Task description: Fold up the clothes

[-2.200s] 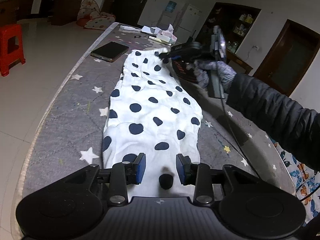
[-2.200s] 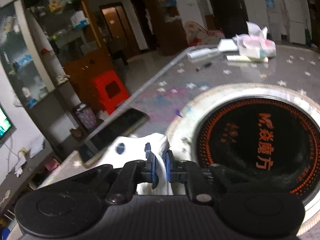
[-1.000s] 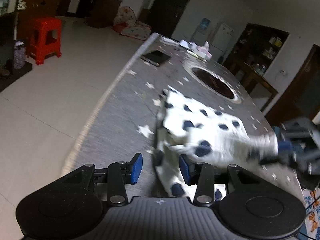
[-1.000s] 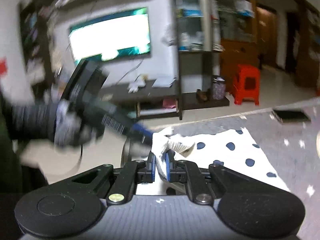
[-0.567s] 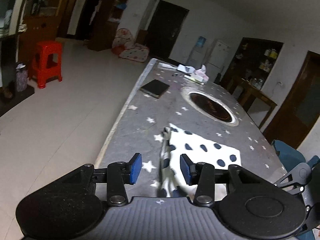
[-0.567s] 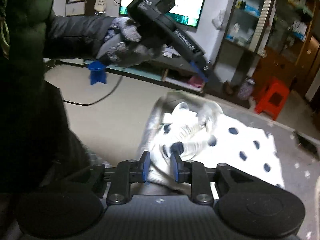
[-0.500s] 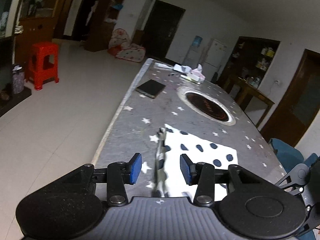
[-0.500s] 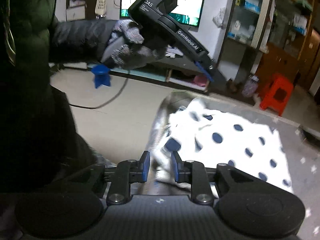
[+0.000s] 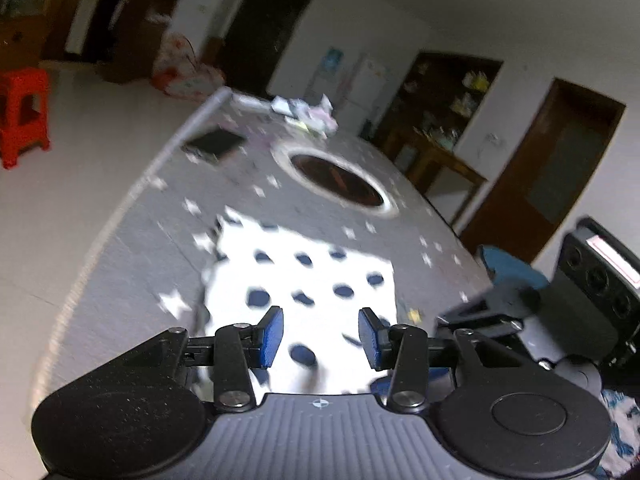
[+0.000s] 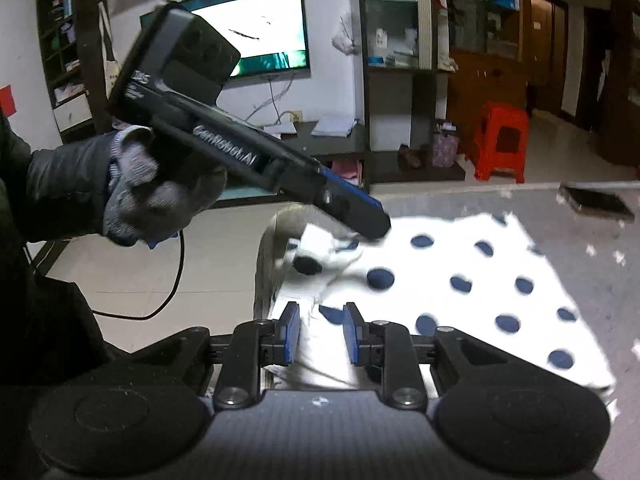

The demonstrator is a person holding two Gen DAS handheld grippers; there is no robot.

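Note:
A white garment with dark blue dots [image 9: 308,276] lies folded in half on the grey star-print table [image 9: 132,280]. It also shows in the right wrist view [image 10: 460,276]. My left gripper [image 9: 320,336] is open and empty, hovering over the garment's near edge. My right gripper [image 10: 318,332] is open and empty above the bunched near corner of the cloth. The left gripper also shows in the right wrist view [image 10: 360,216], held by a gloved hand, its tips just above the cloth's corner. The right gripper's body shows in the left wrist view [image 9: 560,320].
A round black induction plate [image 9: 340,180] is set in the table beyond the garment. A phone [image 9: 214,142] lies near the left edge, also in the right wrist view [image 10: 596,202]. Tissue packs [image 9: 308,110] sit at the far end. A red stool [image 10: 500,140] stands on the floor.
My right gripper carried the far end of the garment over to the near end and let go. My left gripper stayed open and dropped closer to the cloth.

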